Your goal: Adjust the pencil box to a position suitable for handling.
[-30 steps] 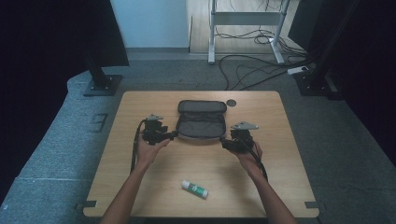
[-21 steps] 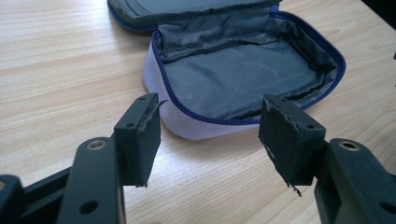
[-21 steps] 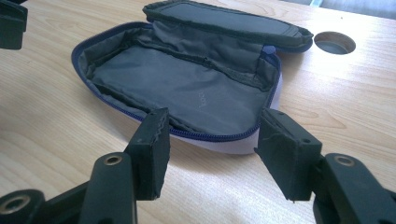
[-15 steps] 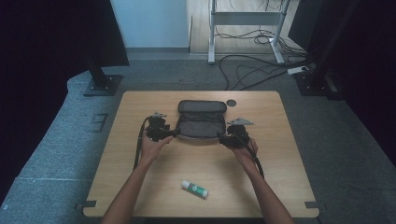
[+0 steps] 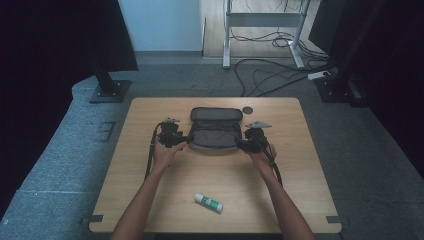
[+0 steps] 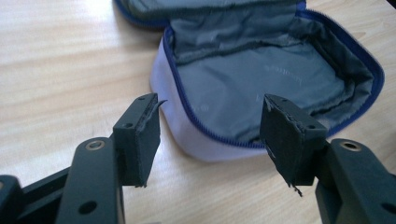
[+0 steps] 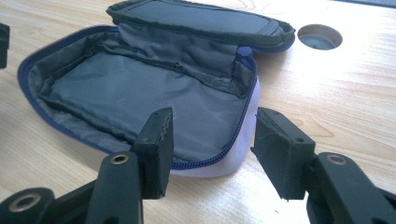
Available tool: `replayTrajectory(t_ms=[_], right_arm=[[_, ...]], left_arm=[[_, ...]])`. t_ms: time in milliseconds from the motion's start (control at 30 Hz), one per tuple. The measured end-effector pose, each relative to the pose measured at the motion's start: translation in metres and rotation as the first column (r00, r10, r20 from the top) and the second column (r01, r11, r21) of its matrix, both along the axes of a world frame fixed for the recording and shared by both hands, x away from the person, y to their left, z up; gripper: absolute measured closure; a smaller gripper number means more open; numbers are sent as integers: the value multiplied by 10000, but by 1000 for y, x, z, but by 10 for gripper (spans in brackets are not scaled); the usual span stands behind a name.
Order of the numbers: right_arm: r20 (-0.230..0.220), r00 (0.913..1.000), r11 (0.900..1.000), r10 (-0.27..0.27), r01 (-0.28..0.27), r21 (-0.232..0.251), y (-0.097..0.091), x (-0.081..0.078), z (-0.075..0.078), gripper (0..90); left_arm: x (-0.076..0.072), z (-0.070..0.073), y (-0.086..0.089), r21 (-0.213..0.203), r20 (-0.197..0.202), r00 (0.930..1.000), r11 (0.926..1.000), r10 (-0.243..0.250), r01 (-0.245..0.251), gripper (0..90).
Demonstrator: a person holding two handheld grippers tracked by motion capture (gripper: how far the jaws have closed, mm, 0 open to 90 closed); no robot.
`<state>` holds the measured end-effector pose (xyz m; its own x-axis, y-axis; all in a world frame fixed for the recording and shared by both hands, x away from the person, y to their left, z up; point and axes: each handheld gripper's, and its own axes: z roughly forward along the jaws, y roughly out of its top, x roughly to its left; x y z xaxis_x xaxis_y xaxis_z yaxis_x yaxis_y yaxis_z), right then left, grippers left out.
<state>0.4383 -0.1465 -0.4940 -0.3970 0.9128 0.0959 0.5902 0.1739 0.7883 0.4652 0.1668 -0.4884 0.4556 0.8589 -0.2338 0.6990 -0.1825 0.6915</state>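
While the open pouch [image 5: 215, 131] lies in the middle of the desk [image 5: 300, 165], both claws sit at its two ends, one to each side. Its long axis runs left to right across the desk, so each claw faces a short end. The lid is folded back toward the far edge, and the grey lining with its blue zip rim faces up.

The left claw [image 5: 187, 138] is at the pouch's left end. In the left gripper view its jaws stand wide apart with nothing between the pads; the near left corner of the pouch [image 6: 261, 88] lies just ahead of the tips, in line with the gap, not yet touched as far as I can tell.

The right claw [image 5: 240, 145] is at the right end. Its jaws have just been closing, yet in the right gripper view they are still apart and grip nothing. The pouch's right corner [image 7: 140, 88] sits between and just beyond the two pads, with the zip rim crossing the gap. The right claw looks the nearer of the two to a hold.

A glue stick [image 5: 208, 202] lies well apart, near the front edge of the desk between the forearms. A round hole [image 7: 319, 36] in the desk is just past the pouch's far right corner.

My judgement is that the coming move turns on each claw going straight in along the long axis to pinch a short-end wall.
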Motion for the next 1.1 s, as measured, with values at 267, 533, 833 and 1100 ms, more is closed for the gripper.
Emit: replayTrajectory(t_ms=[267,533,833,1100], right_arm=[[-125,9999,9999,-60,59,-111,1,11,-8,498],[-412,9988,9995,-281,275,-155,-3,26,-19,508],[-631,9973,9989,-363,344,-304,1,34,-25,540],[-892,9953,9987,-364,332,-376,3,38,-33,595]], left_arm=[[16,-7,-1,179,-420,9987,9995,272,-265,386],[24,-18,3,138,-726,9961,9987,501,-493,402],[30,-30,0,286,-994,9936,9983,541,-515,409],[31,-34,-1,276,-1061,9937,9991,361,-334,485]])
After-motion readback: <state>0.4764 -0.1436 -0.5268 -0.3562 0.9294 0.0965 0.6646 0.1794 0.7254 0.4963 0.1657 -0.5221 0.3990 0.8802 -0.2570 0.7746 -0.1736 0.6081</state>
